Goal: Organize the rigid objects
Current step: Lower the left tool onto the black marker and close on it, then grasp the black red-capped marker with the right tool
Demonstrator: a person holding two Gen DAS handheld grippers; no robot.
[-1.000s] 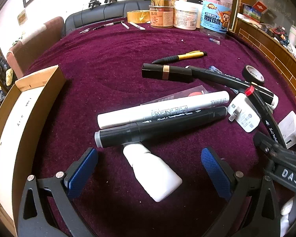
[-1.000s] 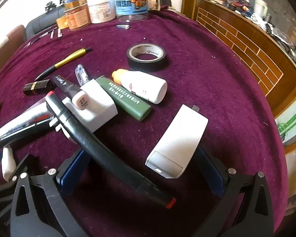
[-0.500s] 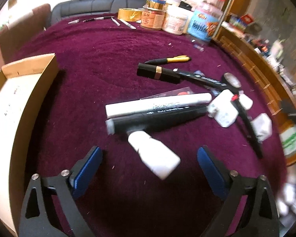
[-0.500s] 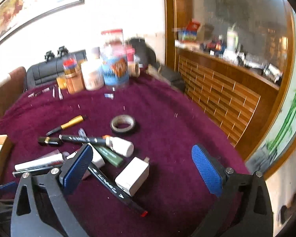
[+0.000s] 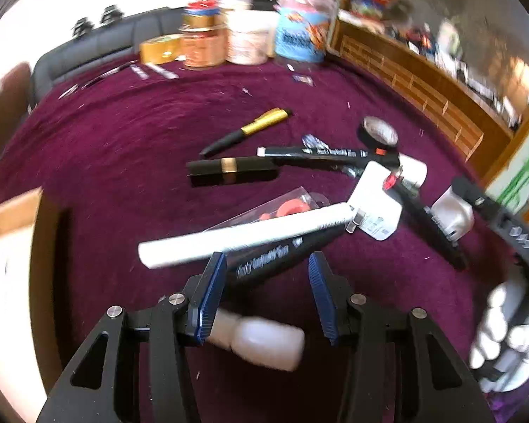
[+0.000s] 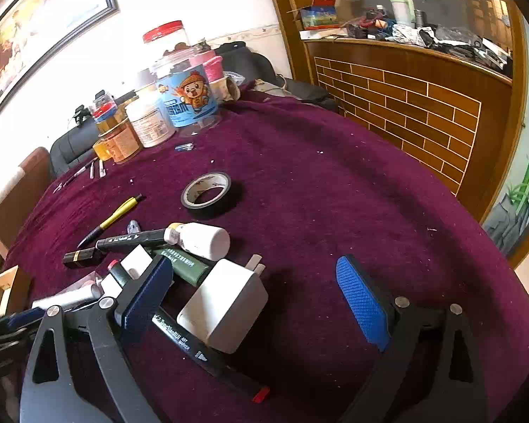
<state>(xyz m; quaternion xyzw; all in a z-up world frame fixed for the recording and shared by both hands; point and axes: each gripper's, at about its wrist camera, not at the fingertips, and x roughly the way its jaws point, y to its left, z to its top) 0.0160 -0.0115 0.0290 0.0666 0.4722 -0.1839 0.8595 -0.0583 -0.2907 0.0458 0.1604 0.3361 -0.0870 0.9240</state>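
Observation:
My left gripper hovers over the near end of a black marker, and its jaws are closing. The marker's end lies between the blue pads, with a gap on the right side. A small white bottle lies under the fingers, nearer the wrist. A white marker rests against the black one. My right gripper stands wide and is closing slightly. A white charger sits between its pads untouched, beside a black marker with a red end.
On the purple cloth lie a black lipstick, a yellow-black pen, a black tape roll, a green tube and a white bottle. Jars stand at the back. A cardboard box is at the left.
The left jaws have narrowed and come over the black marker and the small white bottle. The right gripper pulled up off the charger, then came nearer to it again.

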